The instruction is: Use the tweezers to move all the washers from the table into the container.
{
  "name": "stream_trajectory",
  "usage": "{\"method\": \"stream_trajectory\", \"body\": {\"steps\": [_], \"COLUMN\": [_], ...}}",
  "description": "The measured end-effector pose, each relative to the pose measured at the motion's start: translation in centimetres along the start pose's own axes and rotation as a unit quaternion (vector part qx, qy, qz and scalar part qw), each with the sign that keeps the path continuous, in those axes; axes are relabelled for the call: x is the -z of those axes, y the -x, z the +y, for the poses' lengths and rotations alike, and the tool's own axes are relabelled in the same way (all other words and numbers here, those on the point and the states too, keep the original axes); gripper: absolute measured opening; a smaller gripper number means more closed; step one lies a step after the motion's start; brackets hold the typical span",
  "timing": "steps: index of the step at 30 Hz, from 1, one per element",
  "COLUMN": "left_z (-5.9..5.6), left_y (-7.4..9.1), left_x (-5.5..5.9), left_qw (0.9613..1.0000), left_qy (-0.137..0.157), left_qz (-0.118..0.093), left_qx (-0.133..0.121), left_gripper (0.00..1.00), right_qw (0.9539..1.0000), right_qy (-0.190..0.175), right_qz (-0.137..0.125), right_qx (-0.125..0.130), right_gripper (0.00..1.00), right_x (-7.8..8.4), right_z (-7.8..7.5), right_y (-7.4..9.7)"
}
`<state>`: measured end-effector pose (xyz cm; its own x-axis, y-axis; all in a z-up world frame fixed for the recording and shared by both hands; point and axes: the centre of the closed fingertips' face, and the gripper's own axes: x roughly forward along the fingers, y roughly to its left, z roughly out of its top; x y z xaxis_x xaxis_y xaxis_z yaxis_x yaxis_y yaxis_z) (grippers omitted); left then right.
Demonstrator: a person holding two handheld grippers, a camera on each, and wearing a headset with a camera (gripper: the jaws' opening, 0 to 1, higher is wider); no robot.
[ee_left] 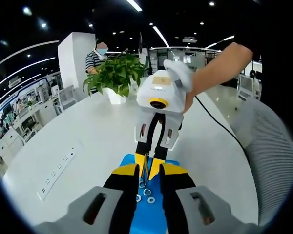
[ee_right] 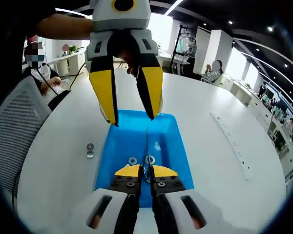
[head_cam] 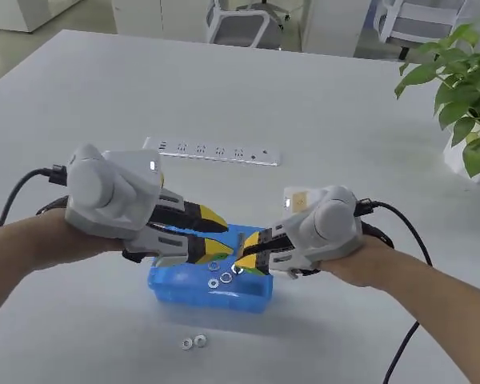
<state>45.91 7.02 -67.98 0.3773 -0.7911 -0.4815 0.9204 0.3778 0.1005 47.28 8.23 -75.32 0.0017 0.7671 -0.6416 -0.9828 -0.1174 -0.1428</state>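
A person sits at a white table (head_cam: pixel 304 104), holding a two-jaw claw in each hand over a blue container (head_cam: pixel 224 298) near the table's front edge.

The left claw (head_cam: pixel 221 234) comes in from the left. Its yellow and black jaws are spread apart and grasp nothing. In the right gripper view it hangs point-down over the far end of the container.

The right claw (head_cam: pixel 246 250) comes in from the right and faces the left one, their tips close together above the container. Its jaws are clenched on a thin pair of metal tweezers (ee_right: pixel 147 146). The tweezers stick out forward from between the jaw tips, over the blue floor of the container.

Several small silver washers (ee_right: pixel 133 160) lie inside the container, on its floor just beside the right claw's tips. Whether the tweezer tips hold a washer cannot be told.

Two more washers (head_cam: pixel 186 344) lie side by side on the bare table, a short way outside the container's front wall, on the person's side.

A white power strip (head_cam: pixel 216 150) lies flat on the table beyond the container. A leafy green plant (head_cam: pixel 464 88) stands at the table's far right edge. Office chairs (head_cam: pixel 240 24) stand past the far side of the table.
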Motion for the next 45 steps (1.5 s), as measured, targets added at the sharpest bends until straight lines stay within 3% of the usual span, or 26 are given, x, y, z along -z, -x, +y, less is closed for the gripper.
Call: {"method": "stream_trajectory", "body": {"steps": [17, 25, 36, 45], "left_z": [-0.1, -0.2, 0.0, 0.1], "left_y": [-1.5, -1.8, -1.9, -1.7], "left_x": [-0.1, -0.2, -0.4, -0.3], "left_qw": [0.9993, 0.9988, 0.9993, 0.9993], "left_qy": [-0.034, -0.043, -0.031, -0.025], "left_qz": [0.015, 0.021, 0.022, 0.026], "left_qx": [0.011, 0.007, 0.005, 0.003], "left_gripper": [0.06, 0.05, 0.05, 0.05], "right_qw": [0.9997, 0.9992, 0.9995, 0.9996], "right_qy": [0.024, 0.037, 0.029, 0.016], "right_qz": [0.006, 0.011, 0.015, 0.009], "right_qx": [-0.008, -0.006, 0.0, 0.019], "right_gripper": [0.08, 0.09, 0.13, 0.22], "right_x": [0.0, 0.1, 0.2, -0.2], "right_z": [0.3, 0.3, 0.2, -0.3], "right_y": [0.0, 0.0, 0.0, 0.9]}}
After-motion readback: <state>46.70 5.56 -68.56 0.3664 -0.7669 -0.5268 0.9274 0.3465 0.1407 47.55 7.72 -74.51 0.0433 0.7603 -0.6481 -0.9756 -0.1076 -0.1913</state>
